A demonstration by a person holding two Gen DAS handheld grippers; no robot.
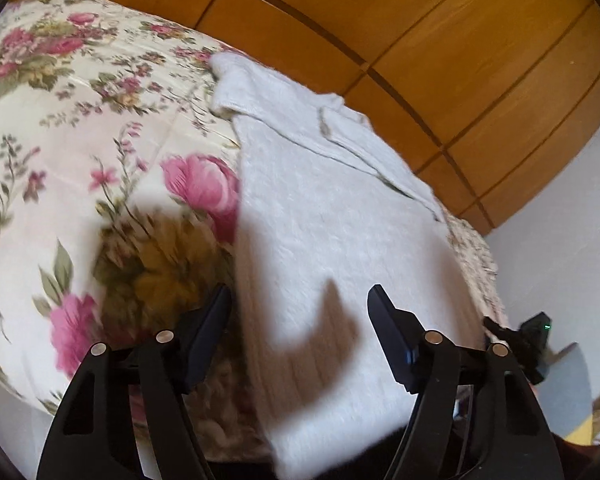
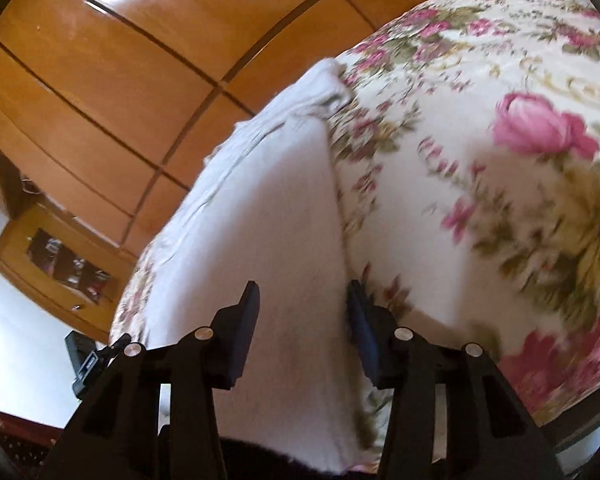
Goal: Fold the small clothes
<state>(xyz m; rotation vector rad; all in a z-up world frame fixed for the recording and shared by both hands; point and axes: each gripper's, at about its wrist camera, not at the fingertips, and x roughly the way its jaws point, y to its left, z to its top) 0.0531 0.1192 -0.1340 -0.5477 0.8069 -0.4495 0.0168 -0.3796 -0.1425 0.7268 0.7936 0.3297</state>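
Both tools agape – over white garment

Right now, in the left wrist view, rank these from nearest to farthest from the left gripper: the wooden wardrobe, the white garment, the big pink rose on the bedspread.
1. White garment: its near hem lies between the open fingers of the left gripper.
2. Big pink rose: on the bedspread, ahead and left, beside the garment's edge.
3. Wooden wardrobe: behind the bed, across the top.
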